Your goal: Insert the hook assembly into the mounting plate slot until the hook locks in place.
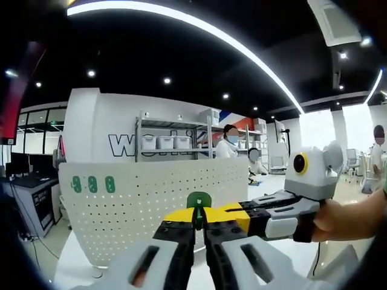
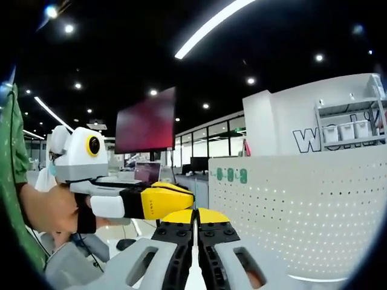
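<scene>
Left gripper [image 1: 199,232] is clamped on a green round-topped plastic hook [image 1: 198,202], held in the air before the white perforated pegboard panel [image 1: 145,205]. Right gripper [image 2: 195,232], its yellow-tipped jaws together with nothing visible between them, hovers alongside. With the mounting slot unseen, the hook could slip or miss.
</scene>
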Tool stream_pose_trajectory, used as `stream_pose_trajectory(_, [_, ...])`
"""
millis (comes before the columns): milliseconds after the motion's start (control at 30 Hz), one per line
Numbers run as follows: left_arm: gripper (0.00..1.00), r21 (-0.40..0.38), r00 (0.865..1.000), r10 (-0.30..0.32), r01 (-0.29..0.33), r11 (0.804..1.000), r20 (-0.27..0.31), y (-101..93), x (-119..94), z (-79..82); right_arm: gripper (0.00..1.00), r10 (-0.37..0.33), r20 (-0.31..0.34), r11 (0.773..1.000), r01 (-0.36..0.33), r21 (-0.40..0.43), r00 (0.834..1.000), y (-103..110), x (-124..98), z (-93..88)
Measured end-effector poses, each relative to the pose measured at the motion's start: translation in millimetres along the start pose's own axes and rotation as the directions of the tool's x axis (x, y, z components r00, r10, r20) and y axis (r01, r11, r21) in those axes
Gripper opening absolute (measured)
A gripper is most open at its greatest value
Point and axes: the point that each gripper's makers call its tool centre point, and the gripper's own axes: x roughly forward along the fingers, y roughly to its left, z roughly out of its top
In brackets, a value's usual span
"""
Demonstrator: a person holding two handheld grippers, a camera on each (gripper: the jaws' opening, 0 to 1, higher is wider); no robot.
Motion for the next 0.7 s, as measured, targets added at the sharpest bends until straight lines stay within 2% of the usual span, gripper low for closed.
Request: stream_pose_trajectory(700, [0.03,-0.023,1.0,0.004,-0.004,1.0,0.003,3.0,3.7,-3.1,0.0,-0.005,-0.007,1.0,0.005,0.02,1.0,-3.8,0.9,-2.5])
